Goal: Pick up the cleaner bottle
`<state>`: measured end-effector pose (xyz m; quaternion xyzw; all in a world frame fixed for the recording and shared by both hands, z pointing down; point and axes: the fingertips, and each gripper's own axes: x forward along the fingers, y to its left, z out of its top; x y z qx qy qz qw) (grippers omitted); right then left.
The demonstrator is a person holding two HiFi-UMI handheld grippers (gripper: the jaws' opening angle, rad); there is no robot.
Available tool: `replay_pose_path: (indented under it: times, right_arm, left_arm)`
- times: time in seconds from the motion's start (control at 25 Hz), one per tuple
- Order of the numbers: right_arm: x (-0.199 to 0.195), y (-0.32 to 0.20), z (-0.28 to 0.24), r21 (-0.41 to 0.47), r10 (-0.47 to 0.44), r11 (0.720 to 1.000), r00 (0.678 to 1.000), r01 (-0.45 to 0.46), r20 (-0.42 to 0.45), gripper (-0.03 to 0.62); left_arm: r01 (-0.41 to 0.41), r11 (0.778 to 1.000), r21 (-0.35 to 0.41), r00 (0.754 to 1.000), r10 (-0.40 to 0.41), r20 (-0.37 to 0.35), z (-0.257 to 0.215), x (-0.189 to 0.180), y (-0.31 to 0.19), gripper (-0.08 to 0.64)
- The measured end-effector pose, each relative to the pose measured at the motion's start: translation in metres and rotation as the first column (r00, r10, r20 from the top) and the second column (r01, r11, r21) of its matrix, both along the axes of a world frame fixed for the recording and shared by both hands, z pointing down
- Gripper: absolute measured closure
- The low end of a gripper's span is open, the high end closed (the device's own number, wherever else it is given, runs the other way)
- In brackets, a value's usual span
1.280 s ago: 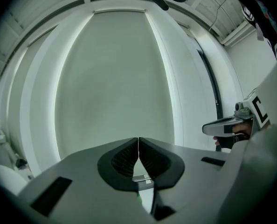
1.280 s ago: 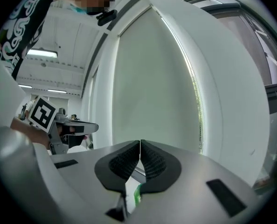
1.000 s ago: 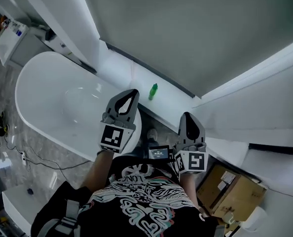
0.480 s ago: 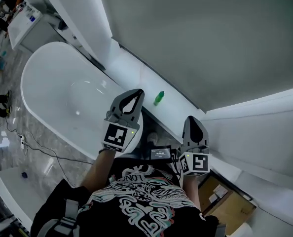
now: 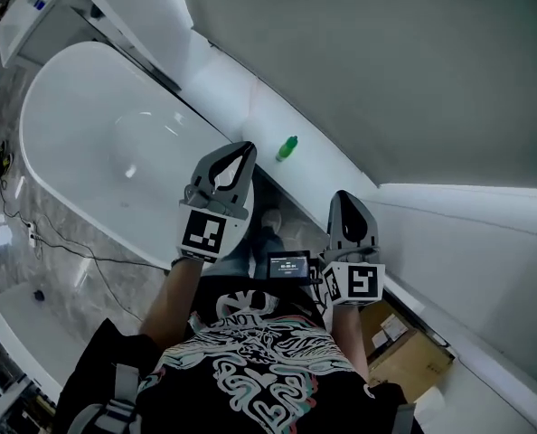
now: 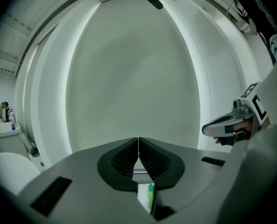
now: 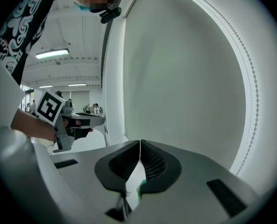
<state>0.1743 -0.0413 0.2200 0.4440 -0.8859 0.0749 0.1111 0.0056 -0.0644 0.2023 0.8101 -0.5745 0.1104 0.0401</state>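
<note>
Bathroom: white bathtub at left, white ledge along grey wall. Green cleaner bottle on ledge, far of both grippers, untouched. Jaws together, nothing held: left hand-held gripper, right hand-held gripper.

A long white ledge runs along the foot of the grey wall, from far left to near right. The green cleaner bottle stands on it alone, about midway along, with bare white ledge on either side. Below the ledge is a grey marbled floor. A white bathtub stands on that floor at the left, just beside the ledge. A thin dark cable trails over the floor near the tub's near edge. A cardboard box sits on the floor at the near right, under the ledge.
</note>
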Motion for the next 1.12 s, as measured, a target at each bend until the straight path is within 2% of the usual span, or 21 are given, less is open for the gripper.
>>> replay_pose_path:
  times: [0.28, 0.52, 0.68, 1.12]
  right_arm:
    - [-0.009, -0.018, 0.046, -0.030, -0.015, 0.999, 0.999, 0.014, -0.037, 0.563]
    - [-0.023, -0.039, 0.093, -0.067, -0.018, 0.998, 0.999, 0.016, -0.033, 0.563]
    - [-0.024, -0.052, 0.119, -0.075, -0.017, 0.997, 1.000, 0.017, 0.001, 0.563]
    - [-0.032, -0.070, 0.189, -0.097, -0.025, 0.995, 0.999, 0.021, -0.047, 0.563]
  left_arm:
    - [0.065, 0.997, -0.033, 0.998, -0.064, 0.029, 0.048, -0.017, -0.010, 0.541]
    - [0.049, 0.997, -0.056, 0.998, -0.047, 0.028, 0.099, -0.022, -0.022, 0.541]
    - [0.042, 0.996, -0.073, 0.998, -0.039, 0.044, 0.131, -0.018, -0.027, 0.541]
    - [0.032, 0.994, -0.105, 0.997, -0.025, 0.069, 0.197, -0.030, -0.033, 0.541]
